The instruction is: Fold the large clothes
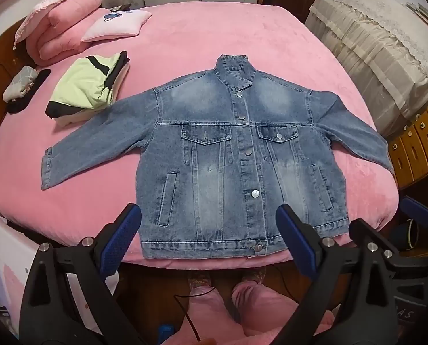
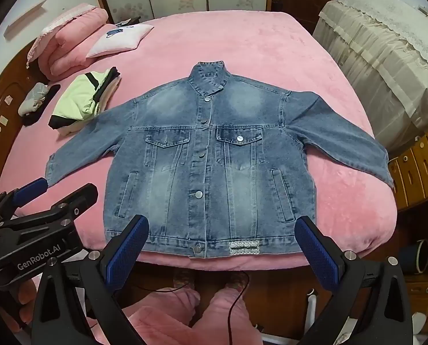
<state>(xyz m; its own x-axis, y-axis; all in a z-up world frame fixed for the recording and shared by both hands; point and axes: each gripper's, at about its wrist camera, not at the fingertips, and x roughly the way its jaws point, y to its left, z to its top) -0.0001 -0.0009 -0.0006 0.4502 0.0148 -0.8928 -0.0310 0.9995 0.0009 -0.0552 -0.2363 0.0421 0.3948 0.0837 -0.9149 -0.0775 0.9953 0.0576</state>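
A blue denim jacket [image 1: 231,155] lies flat and buttoned, front up, on the pink bed [image 1: 214,31], collar away from me and both sleeves spread out. It also shows in the right wrist view [image 2: 211,158]. My left gripper [image 1: 208,230] is open and empty, held above the jacket's hem at the bed's near edge. My right gripper [image 2: 222,241] is open and empty, also above the hem. The left gripper shows at the left of the right wrist view [image 2: 55,192]; the right gripper shows at the right edge of the left wrist view [image 1: 392,218].
A stack of folded clothes with a pale green top [image 1: 87,86] lies left of the jacket. Pink folded bedding [image 1: 61,26] and a pillow [image 1: 119,24] sit at the far left. A lace-covered cabinet [image 1: 380,51] and wooden drawers [image 1: 415,146] stand right of the bed.
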